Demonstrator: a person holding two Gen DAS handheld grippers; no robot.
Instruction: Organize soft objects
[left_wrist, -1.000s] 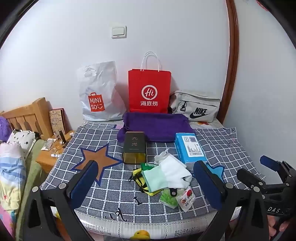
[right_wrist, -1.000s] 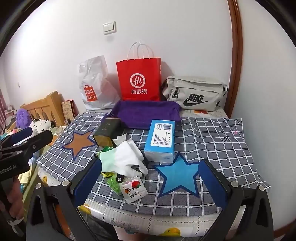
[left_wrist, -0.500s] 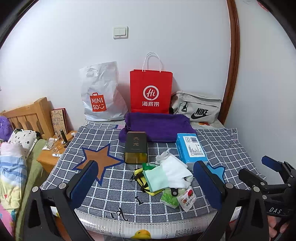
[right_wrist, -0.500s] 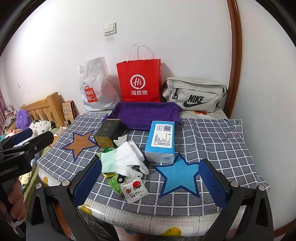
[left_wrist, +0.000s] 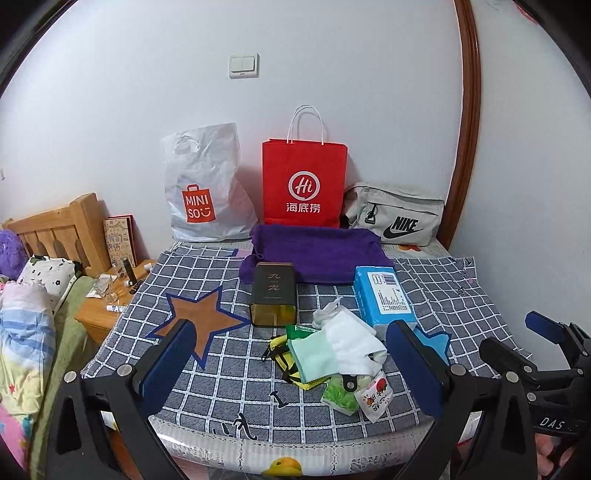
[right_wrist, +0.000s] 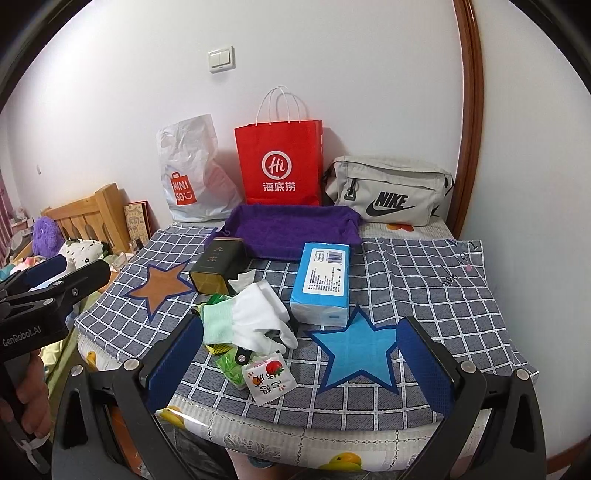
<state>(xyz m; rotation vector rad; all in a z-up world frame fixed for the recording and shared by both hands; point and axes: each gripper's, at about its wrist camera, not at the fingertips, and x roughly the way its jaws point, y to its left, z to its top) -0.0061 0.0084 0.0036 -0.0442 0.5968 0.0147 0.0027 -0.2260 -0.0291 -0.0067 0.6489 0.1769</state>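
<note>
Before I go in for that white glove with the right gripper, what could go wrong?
The white glove lies on a loose pile, over a yellow-green item and a black clip, so a deep pinch may drag those along. The snack packets sit near the table's front edge and could get knocked off. The tissue pack is close beside the glove; the open right gripper might nudge it.

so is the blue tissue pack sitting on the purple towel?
No, the blue tissue pack lies on the checked cloth, just in front of the purple towel.
</note>
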